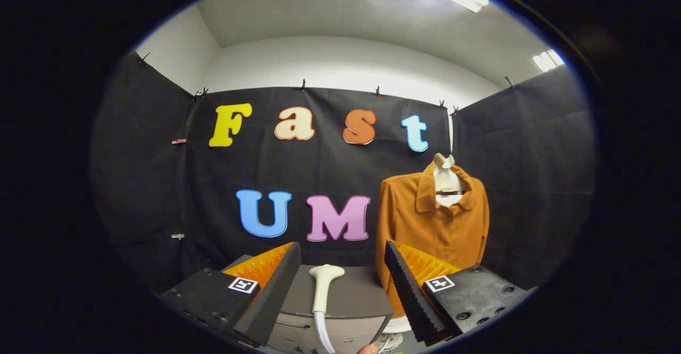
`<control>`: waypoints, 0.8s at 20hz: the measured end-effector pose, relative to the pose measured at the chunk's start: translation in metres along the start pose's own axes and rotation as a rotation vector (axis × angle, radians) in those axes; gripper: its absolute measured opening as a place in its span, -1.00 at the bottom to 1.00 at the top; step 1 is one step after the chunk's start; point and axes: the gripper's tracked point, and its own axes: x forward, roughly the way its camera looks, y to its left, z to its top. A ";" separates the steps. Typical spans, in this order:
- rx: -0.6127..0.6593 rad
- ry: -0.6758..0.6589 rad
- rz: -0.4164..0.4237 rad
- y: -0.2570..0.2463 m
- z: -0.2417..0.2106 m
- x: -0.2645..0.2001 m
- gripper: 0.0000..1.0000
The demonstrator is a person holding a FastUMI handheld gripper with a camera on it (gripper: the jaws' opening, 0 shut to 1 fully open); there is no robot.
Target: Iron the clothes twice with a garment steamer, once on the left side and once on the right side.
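An orange collared shirt (433, 221) hangs on a pale mannequin torso (446, 179), beyond my right finger and in front of the black cloth wall. A white garment steamer head (324, 282) with its hose lies on a grey cabinet (356, 295), just ahead of my fingers and between them. My gripper (340, 274) is open, its fingers spread wide on either side of the steamer and not touching it.
The grey cabinet has drawers on its front face below the steamer. A fingertip (368, 349) of a person's hand shows below the hose. Black cloth walls close the booth behind and on both sides.
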 end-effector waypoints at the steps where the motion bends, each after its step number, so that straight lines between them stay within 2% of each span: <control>1: 0.001 0.054 0.017 0.003 -0.015 0.010 0.96; 8: -0.005 0.441 0.016 0.014 -0.140 0.071 0.96; 10: 0.025 0.520 0.011 0.018 -0.174 0.086 0.97; 16: -0.007 0.686 -0.010 0.028 -0.244 0.121 0.97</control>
